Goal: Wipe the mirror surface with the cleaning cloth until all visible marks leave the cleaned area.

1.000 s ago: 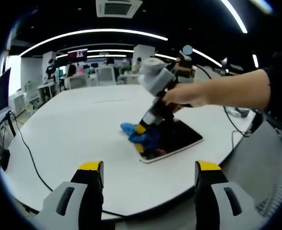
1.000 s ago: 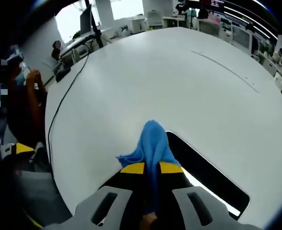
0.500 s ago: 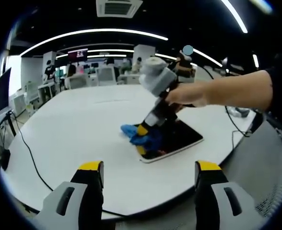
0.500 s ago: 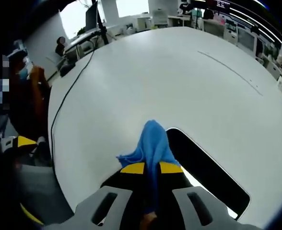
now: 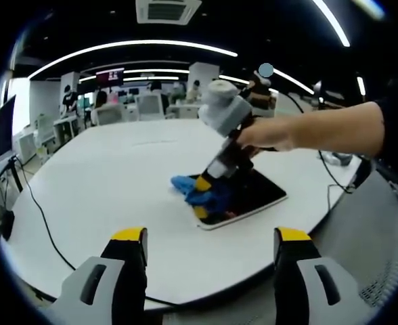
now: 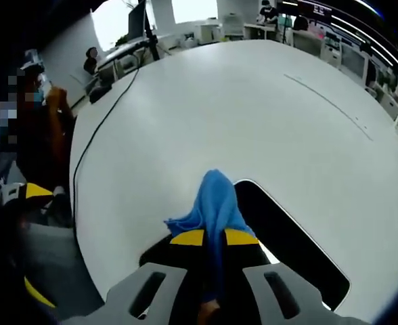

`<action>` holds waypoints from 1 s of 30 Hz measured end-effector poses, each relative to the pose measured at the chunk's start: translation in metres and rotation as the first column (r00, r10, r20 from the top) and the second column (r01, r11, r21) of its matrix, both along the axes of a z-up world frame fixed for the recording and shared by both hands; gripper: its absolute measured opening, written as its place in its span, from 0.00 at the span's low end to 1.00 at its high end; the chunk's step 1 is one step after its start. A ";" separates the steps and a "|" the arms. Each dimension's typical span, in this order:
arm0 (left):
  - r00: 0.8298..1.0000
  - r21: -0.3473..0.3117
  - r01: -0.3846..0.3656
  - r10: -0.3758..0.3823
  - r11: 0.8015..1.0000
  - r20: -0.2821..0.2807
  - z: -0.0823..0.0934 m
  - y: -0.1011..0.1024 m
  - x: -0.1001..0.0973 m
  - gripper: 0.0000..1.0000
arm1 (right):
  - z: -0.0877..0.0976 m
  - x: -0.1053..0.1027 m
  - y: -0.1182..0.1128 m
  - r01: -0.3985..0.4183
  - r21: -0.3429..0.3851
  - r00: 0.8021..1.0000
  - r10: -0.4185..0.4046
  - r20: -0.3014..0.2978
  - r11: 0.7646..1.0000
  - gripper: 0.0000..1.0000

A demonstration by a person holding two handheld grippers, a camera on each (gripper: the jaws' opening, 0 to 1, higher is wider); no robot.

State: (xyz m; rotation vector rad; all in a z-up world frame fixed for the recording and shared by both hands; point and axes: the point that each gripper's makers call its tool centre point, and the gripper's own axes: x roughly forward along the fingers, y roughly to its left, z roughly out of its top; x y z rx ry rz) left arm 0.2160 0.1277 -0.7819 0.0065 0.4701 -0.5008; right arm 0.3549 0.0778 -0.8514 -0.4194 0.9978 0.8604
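On the mirror (image 6: 290, 240), the right gripper (image 6: 214, 237), pinching the cloth (image 6: 214, 203), has barely shifted; left gripper (image 5: 204, 237) spread.

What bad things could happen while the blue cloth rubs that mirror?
The flat rectangular mirror lies near the white table's edge, so hard rubbing might push it toward falling off. The blue cleaning cloth hangs partly past the mirror's end, so some strokes may miss the glass. The left gripper hangs open and apart, so nothing steadies the mirror.

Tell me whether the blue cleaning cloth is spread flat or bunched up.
Bunched: the blue cleaning cloth is pinched between the right tongs, crumpled.
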 end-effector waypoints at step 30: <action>1.000 -0.009 0.010 -0.011 1.000 -0.001 0.000 -0.002 -0.001 0.74 | 0.002 -0.007 -0.026 0.056 0.048 0.998 -0.056 -0.004 0.997 0.04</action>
